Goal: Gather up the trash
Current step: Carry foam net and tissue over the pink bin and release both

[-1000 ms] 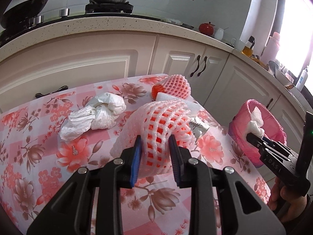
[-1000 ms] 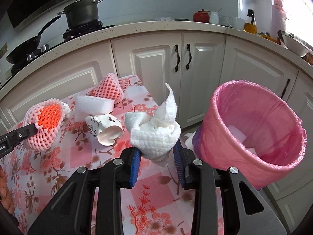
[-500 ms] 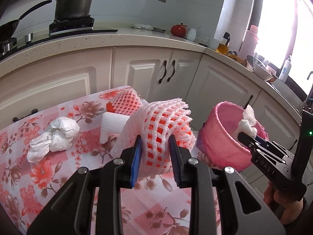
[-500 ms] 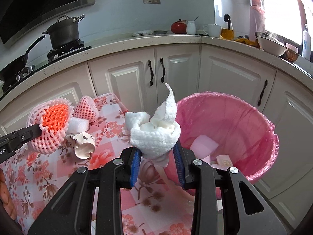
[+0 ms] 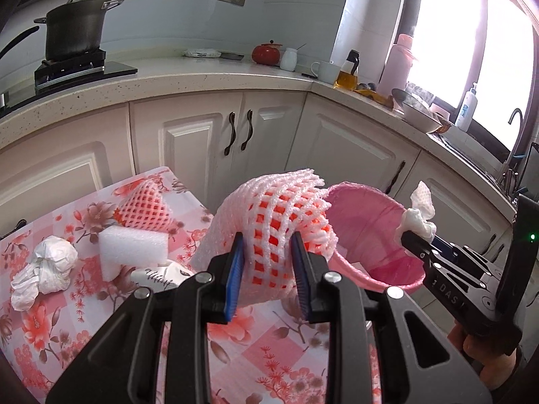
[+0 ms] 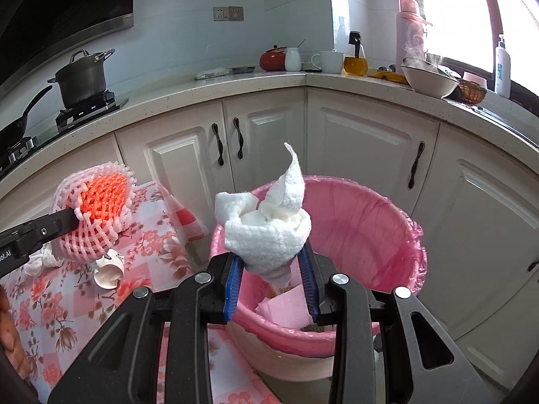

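Now right tool (image 6: 272, 284) clamping tissue (image 6: 269, 225), over bin (image 6: 387, 222)

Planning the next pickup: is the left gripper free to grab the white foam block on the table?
Probably not yet: the left gripper is shut on the foam fruit net; nothing covers the white foam block.

The mouth of the pink-lined bin (image 6: 380, 235) gapes open under my right jaws, with only flat foam scraps (image 6: 286, 306) low inside it. Left of the bin, the table edge (image 5: 198, 202) presses close, and there the foam block (image 5: 134, 245), second net (image 5: 145, 208) and crumpled tissue (image 5: 47, 262) crowd my left side.
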Demonstrator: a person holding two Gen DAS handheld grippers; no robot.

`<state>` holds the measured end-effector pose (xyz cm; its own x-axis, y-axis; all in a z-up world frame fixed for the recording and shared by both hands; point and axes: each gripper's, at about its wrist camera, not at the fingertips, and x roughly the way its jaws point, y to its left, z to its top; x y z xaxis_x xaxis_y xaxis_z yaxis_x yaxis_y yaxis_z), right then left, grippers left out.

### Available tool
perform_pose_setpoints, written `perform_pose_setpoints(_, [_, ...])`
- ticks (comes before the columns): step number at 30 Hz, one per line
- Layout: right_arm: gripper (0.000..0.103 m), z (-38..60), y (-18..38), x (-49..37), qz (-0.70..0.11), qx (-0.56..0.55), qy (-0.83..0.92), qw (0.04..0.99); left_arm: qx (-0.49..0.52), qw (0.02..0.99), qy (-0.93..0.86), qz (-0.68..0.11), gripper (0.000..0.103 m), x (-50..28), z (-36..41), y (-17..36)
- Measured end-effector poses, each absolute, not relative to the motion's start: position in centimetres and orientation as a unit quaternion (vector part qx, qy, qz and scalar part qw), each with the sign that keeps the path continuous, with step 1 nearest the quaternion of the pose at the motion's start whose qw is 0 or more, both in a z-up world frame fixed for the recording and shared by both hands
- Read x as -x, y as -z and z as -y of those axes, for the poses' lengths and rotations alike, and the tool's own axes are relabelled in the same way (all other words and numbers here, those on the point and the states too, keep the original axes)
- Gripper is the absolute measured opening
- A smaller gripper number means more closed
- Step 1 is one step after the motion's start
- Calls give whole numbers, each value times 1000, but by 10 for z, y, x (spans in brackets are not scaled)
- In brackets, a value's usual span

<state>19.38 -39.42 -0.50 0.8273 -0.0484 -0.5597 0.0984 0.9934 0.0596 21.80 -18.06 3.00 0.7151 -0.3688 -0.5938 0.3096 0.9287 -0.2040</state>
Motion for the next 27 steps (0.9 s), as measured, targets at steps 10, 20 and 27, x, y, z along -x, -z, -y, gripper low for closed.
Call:
perform_pose_setpoints(10, [31, 422, 1, -193, -285, -49, 58, 956, 28, 920, 216, -324, 27, -231, 228, -38])
perform_pose_setpoints(20, [31, 446, -5, -198, -280, -56, 72, 956, 13, 916, 247, -316, 27, -237, 267, -48])
perform_pose_setpoints(27, [32, 457, -11, -200, -272, -61, 82, 957, 17, 912, 259, -317, 28, -241, 284, -49])
